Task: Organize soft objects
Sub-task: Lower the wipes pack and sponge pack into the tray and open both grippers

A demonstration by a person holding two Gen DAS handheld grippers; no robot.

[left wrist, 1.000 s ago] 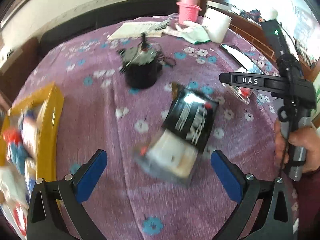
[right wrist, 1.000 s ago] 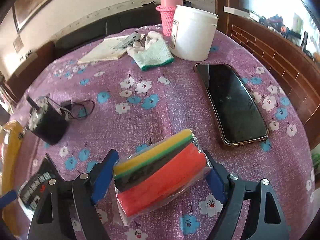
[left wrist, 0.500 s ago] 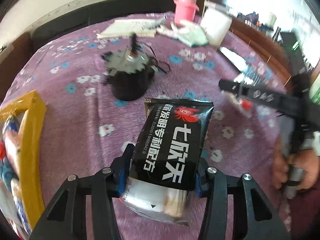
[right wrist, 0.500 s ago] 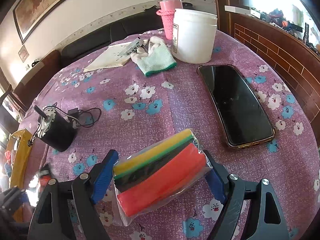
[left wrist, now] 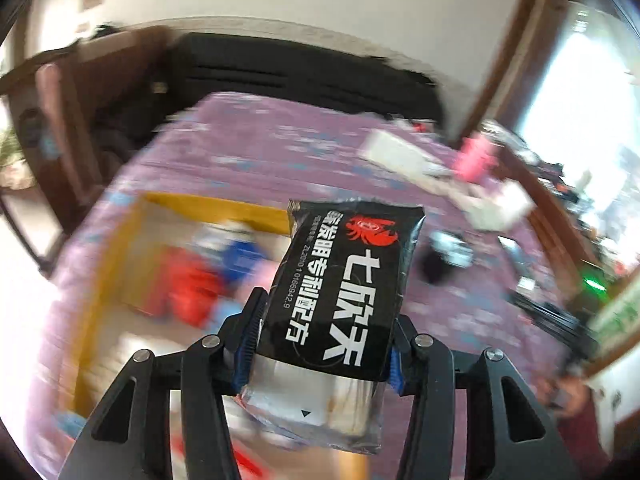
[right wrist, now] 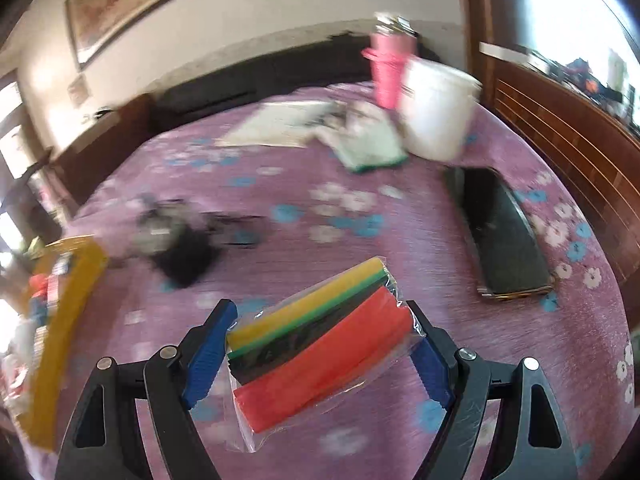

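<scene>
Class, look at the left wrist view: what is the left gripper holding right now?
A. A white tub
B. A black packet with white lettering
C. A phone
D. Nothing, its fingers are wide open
B. The left gripper has both fingers pressed against the sides of the black packet, which is lifted in front of the yellow tray.

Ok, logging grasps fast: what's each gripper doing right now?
Left gripper: shut on the black packet.
Right gripper: shut on the bagged sponge pack.
</scene>
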